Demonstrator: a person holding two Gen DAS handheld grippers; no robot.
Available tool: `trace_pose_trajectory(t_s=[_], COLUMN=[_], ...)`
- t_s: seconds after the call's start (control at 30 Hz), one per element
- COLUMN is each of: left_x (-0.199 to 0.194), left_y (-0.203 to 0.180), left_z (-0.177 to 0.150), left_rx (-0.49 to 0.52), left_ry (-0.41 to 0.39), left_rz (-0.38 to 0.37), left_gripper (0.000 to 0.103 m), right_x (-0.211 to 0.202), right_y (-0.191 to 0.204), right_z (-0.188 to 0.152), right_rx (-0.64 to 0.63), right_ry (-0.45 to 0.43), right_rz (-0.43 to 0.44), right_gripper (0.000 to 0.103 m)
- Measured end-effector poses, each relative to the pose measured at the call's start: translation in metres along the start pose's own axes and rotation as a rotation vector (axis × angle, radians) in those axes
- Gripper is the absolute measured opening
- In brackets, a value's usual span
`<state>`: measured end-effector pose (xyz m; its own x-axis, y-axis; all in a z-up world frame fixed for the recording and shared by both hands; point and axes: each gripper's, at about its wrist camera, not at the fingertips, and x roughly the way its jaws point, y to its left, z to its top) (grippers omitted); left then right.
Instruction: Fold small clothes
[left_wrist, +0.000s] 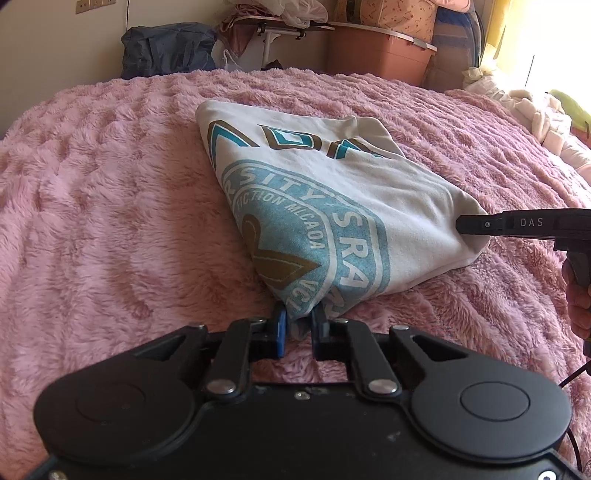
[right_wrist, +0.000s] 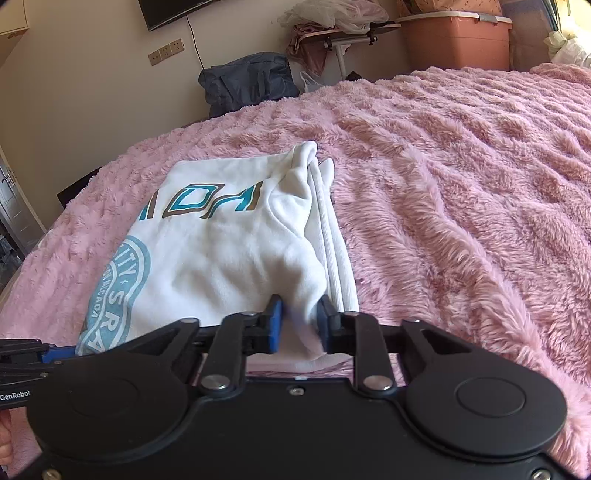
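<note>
White shirt (left_wrist: 332, 206) corners pinched in both claws (on blanket (left_wrist: 110, 221))

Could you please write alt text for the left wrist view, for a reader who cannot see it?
The left gripper pinches the near corner of a white printed T-shirt lying partly folded on a fluffy pink blanket. The right gripper clamps another corner from the right.
</note>
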<state>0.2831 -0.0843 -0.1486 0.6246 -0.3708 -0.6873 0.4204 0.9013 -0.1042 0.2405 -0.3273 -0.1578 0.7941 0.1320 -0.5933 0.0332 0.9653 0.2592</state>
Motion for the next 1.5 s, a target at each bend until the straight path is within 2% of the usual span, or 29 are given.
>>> trace_pose_trajectory(t_s=[0.13,0.23,0.3,0.37,0.43,0.53,0.63,0.87,1.03,1.27,1.37,1.5], left_x=[-0.006,-0.007,0.003,0.016,0.026,0.028,0.024,-0.020,-0.053,-0.027,-0.009,0.015], left_y=[-0.005,-0.017,-0.025,-0.023,-0.013,-0.002,0.000,0.008,0.019,0.015,0.011,0.010], left_z=[0.010,0.017,0.014,0.008,0.005,0.004,0.006,0.003,0.022,0.050,0.052,0.046], left_rx=[0.028,0.101,0.160,0.163,0.121,0.068,0.069,-0.003,-0.115,-0.204,-0.219,-0.239], left_ry=[0.009,0.034,0.078,0.127,0.166,0.180,0.181,0.147,0.017,-0.061,-0.054,-0.012], left_rz=[0.039,0.104,0.142,0.150,0.131,0.102,0.090,0.069,0.022,-0.077,-0.101,-0.098], left_gripper=[0.007,0.008,0.008,0.008,0.008,0.008,0.008,0.008,0.009,0.009,0.009,0.009], right_x=[-0.002,-0.020,-0.028,-0.025,-0.011,0.015,0.016,0.012,0.011,-0.016,-0.014,0.013], right_y=[-0.002,0.001,0.003,0.005,0.002,-0.009,-0.008,-0.009,-0.009,-0.016,-0.017,-0.021], right_z=[0.001,0.010,0.015,0.012,0.003,-0.014,-0.014,-0.014,-0.014,0.003,0.022,0.056], right_rx=[0.024,0.011,0.002,-0.025,-0.038,-0.017,-0.023,-0.011,0.001,0.092,0.072,0.039], right_ry=[-0.018,-0.098,-0.117,-0.102,-0.050,0.024,0.023,0.018,0.015,-0.055,-0.099,-0.104], right_rz=[0.005,-0.020,-0.027,-0.060,-0.088,-0.089,-0.092,-0.087,-0.089,-0.046,-0.017,0.022], right_gripper=[0.005,0.003,0.003,0.003,0.002,0.002,0.002,0.002,0.004,0.014,0.016,0.017])
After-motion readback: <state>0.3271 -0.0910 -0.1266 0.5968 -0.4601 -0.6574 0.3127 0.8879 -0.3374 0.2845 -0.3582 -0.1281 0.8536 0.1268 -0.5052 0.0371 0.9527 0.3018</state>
